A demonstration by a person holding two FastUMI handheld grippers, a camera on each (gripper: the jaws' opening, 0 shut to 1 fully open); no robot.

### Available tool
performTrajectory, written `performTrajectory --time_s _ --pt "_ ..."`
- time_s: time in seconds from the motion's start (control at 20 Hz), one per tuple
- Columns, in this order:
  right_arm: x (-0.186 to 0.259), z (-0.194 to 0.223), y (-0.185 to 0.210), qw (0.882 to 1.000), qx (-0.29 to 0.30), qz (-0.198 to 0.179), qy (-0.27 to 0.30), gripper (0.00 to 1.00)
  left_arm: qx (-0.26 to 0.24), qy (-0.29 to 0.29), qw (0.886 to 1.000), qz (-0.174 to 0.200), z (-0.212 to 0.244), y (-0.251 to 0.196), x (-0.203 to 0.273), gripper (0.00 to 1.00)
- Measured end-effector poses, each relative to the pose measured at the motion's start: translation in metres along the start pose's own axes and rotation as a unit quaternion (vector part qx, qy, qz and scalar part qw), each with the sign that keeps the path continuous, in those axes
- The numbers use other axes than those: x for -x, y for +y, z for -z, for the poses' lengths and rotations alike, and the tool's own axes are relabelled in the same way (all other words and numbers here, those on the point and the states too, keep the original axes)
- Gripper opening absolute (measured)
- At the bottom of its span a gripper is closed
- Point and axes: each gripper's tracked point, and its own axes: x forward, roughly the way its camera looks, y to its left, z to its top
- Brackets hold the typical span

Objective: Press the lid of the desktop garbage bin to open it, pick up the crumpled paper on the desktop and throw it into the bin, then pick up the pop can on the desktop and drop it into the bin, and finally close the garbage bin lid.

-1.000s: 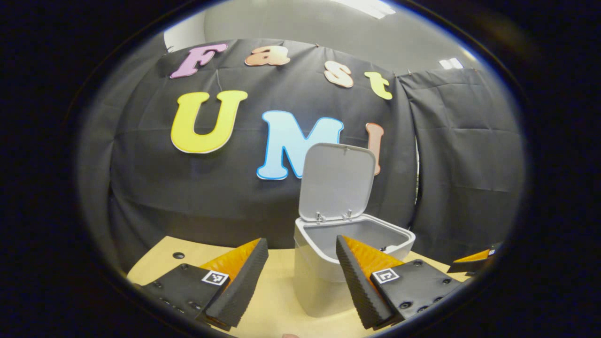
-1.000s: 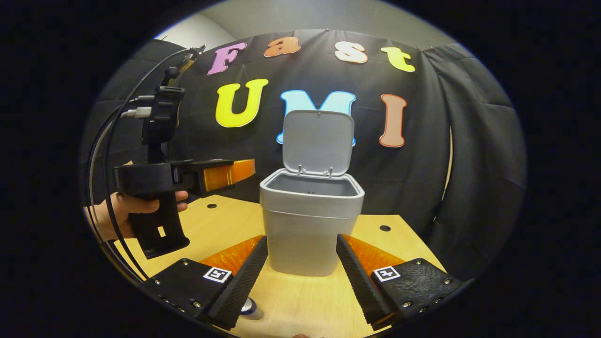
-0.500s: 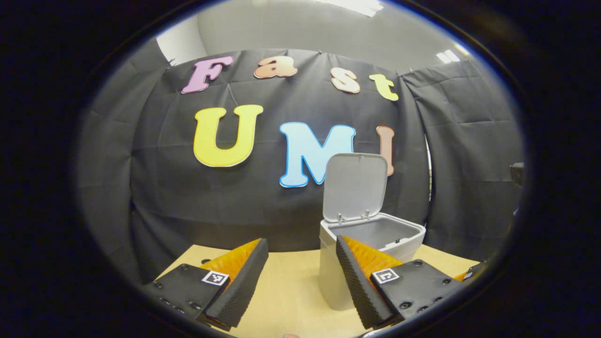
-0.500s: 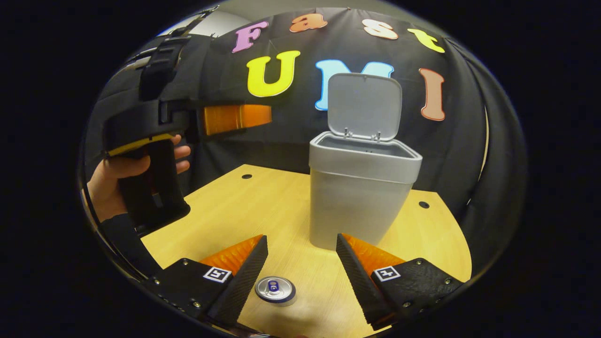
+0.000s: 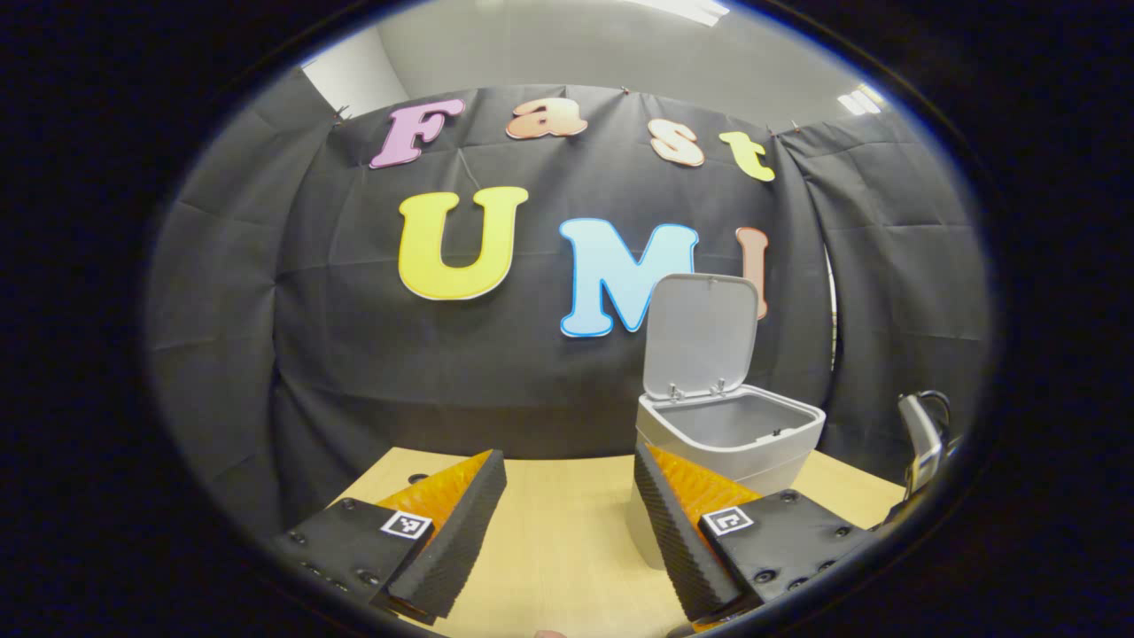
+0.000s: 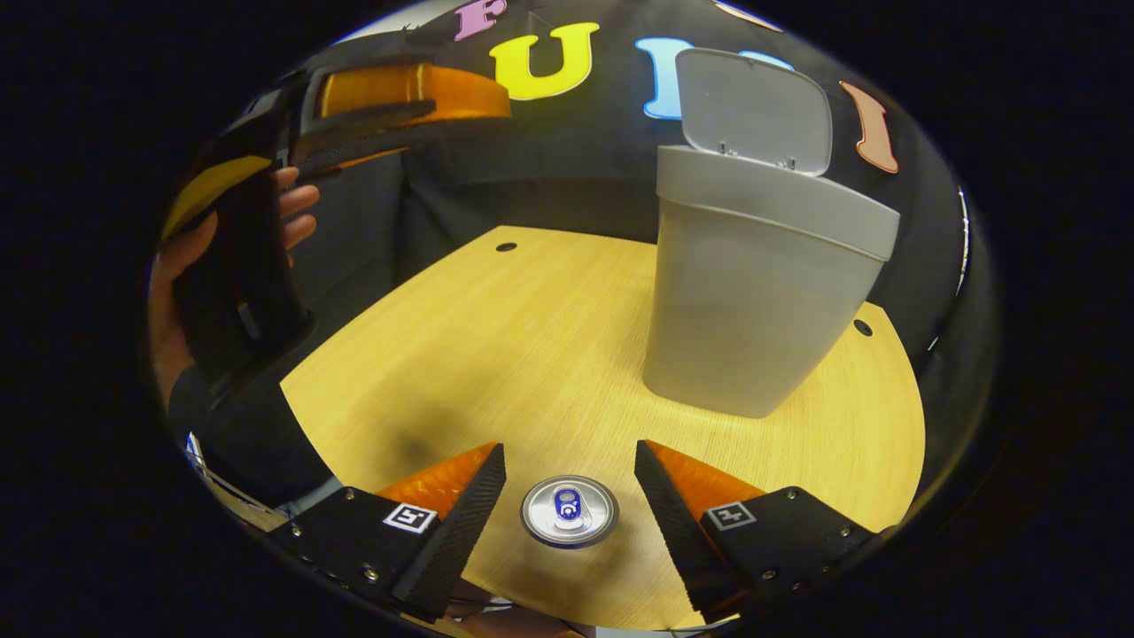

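- The pop can (image 6: 569, 511) stands upright on the pale wood-grain table (image 6: 532, 337), its round silver top with pull tab facing up; the body is hidden under that top.
- The right gripper (image 6: 570, 514) is spread wide with ribbed fingers either side of the can, not touching it.
- The grey plastic bin (image 6: 753, 283) tapers downward, its smooth squarish lid (image 6: 753, 111) flipped up.
- The left gripper (image 5: 570, 523) is open and empty, partly blocking the bin's front.
- Can't see inside the bin.
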Motion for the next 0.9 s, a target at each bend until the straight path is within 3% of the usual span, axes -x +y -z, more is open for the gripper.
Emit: performTrajectory --time_s 0.65,0.75,0.9 --pt "-0.019 0.008 -0.001 0.995 -0.011 -0.008 0.104 0.95 -0.001 0.003 1.000 -0.015 0.003 0.010 0.003 0.96" --pt "-0.019 0.009 0.001 0.994 -0.017 -0.007 0.105 0.87 0.000 0.005 1.000 -0.017 0.006 0.012 0.003 0.95" --pt "-0.019 0.010 -0.001 0.994 -0.024 -0.002 0.105 0.86 0.006 0.010 1.000 -0.019 0.009 0.012 0.002 0.95"
